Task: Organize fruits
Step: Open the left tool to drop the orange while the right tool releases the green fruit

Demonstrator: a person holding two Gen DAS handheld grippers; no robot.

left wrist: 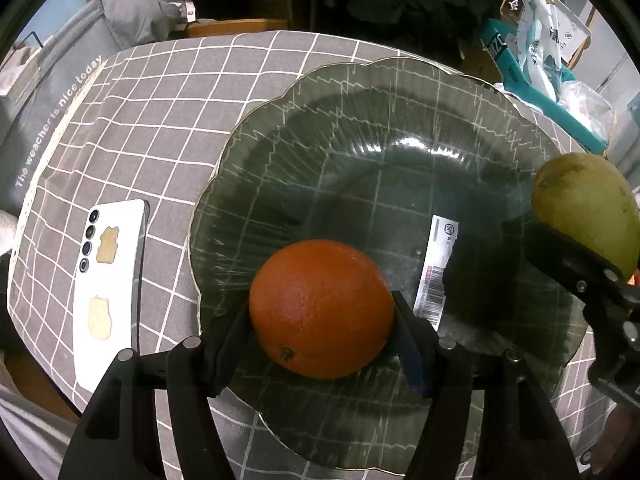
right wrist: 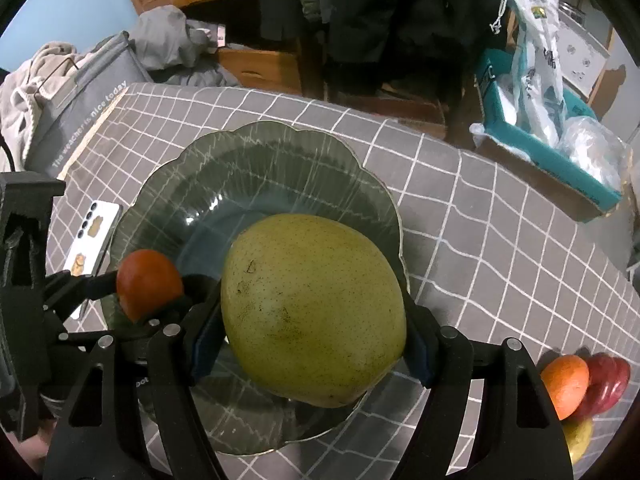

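Left gripper (left wrist: 322, 336) pointing steeply down, pads clamped on orange (left wrist: 320, 308). Right gripper (right wrist: 312, 336) alongside, likewise tilted down, gripping pear (right wrist: 312, 308).

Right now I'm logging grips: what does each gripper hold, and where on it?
The left gripper grips the orange across its sides; the right gripper grips the green pear across its widest part, both above the glass plate.

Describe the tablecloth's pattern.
Grey tablecloth with a grid of thin white lines; clearest in the right wrist view.
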